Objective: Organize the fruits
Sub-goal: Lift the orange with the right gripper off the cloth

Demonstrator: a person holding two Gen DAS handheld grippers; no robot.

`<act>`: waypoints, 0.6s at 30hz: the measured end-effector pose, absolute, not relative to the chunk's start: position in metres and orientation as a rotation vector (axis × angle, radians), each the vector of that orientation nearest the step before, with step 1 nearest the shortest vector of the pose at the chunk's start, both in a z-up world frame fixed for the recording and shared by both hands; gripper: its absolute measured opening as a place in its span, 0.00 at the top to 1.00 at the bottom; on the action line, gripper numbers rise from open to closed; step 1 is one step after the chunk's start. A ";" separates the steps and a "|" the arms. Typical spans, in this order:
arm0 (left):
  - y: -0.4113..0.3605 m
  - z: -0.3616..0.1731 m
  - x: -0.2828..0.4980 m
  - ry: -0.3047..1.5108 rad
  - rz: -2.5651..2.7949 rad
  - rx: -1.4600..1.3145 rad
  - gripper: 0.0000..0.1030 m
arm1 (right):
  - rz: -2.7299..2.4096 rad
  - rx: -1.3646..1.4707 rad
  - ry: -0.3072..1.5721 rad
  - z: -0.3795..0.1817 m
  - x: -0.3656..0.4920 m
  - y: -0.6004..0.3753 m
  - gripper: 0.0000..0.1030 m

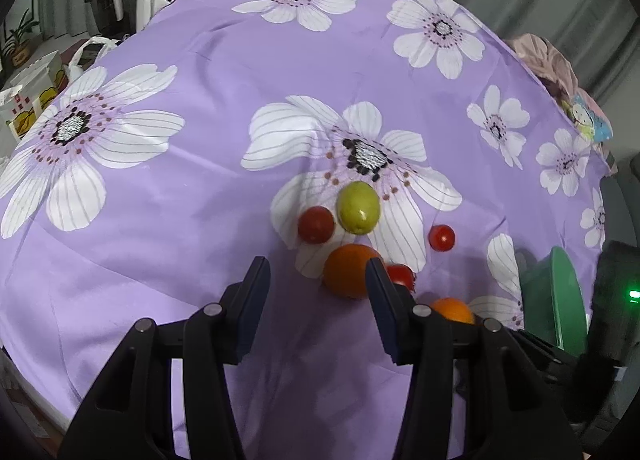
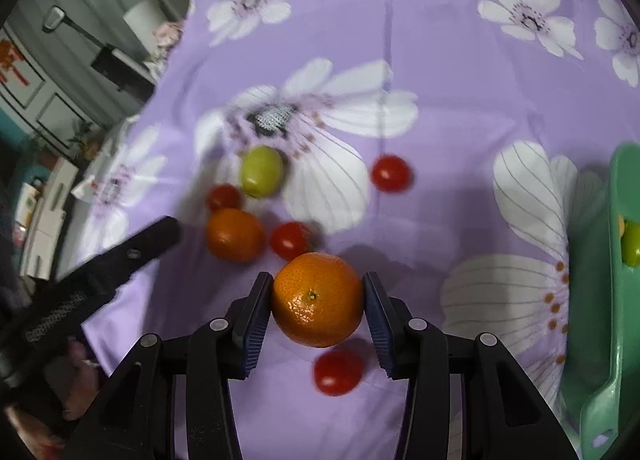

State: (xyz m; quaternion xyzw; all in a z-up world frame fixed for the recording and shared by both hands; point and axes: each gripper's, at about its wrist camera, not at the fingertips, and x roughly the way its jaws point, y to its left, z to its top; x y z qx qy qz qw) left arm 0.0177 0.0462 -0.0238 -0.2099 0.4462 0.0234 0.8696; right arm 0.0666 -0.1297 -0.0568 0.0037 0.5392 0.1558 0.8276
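— What are the left tongs point(image 1: 316, 272) doing over on that side?

— They hang above the purple flowered cloth point(image 1: 168, 220) on the worktop, jaws apart, nothing between them. The fruit sits ahead and to their right. A small red tomato point(image 1: 316, 224) touches a green fruit point(image 1: 357, 207), and just nearer lies an orange point(image 1: 347, 270), partly behind the right-hand finger point(image 1: 380, 292) of those tongs.

— So they aren't touching that orange?

— From the left wrist view I can't tell for sure; the finger overlaps it, but the orange is outside the gap, not in it. Another tomato point(image 1: 401, 277) peeks out just right of that finger, and one more tomato point(image 1: 441, 237) lies apart, further right.

— And the right tongs point(image 2: 318, 300)?

— Those are clamped on a mandarin point(image 2: 318, 299). Both pads press its sides, stem end facing the camera, and the blur suggests it's lifted off the cloth. Below it, nearer the camera, a red tomato point(image 2: 338, 372) lies on the cloth between the two fingers' bases.

— What's further right?

— A green basket point(image 2: 616, 300) at the edge of the worktop, well clear of the held mandarin. Through its opening I see a green fruit point(image 2: 632, 248) inside, with a sliver of something orange beside it. In the left wrist view the same basket point(image 1: 560, 300) shows just beside the dark body of the right tongs.
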 end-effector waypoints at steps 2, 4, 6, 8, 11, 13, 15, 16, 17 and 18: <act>0.041 -0.024 0.018 0.932 0.030 -0.433 0.52 | 0.303 -0.002 1.177 -0.064 0.068 -0.129 0.55; 0.037 -0.024 0.018 0.928 0.026 -0.423 0.52 | 0.305 -0.010 1.167 -0.064 0.068 -0.128 0.55; 0.034 -0.024 0.018 0.926 0.028 -0.411 0.52 | 0.316 -0.018 1.157 -0.059 0.067 -0.129 0.55; 0.032 -0.023 0.017 0.919 0.024 -0.407 0.52 | 0.336 -0.006 1.123 -0.051 0.064 -0.134 0.54; 0.030 -0.020 0.016 0.897 0.001 -0.413 0.52 | 0.354 0.028 1.043 -0.030 0.058 -0.148 0.43; 0.027 -0.017 0.014 0.888 -0.035 -0.423 0.52 | 0.353 0.076 1.005 -0.017 0.056 -0.162 0.43; 0.021 -0.017 0.014 0.891 -0.067 -0.425 0.53 | 0.362 0.140 0.985 -0.010 0.057 -0.177 0.43; 0.017 -0.017 0.015 0.898 -0.090 -0.425 0.53 | 0.365 0.169 0.983 -0.009 0.058 -0.181 0.43; 0.013 -0.018 0.015 0.905 -0.105 -0.422 0.53 | 0.367 0.214 0.986 -0.009 0.061 -0.188 0.43; 0.009 -0.019 0.015 0.913 -0.118 -0.417 0.54 | 0.370 0.249 0.995 -0.012 0.063 -0.191 0.43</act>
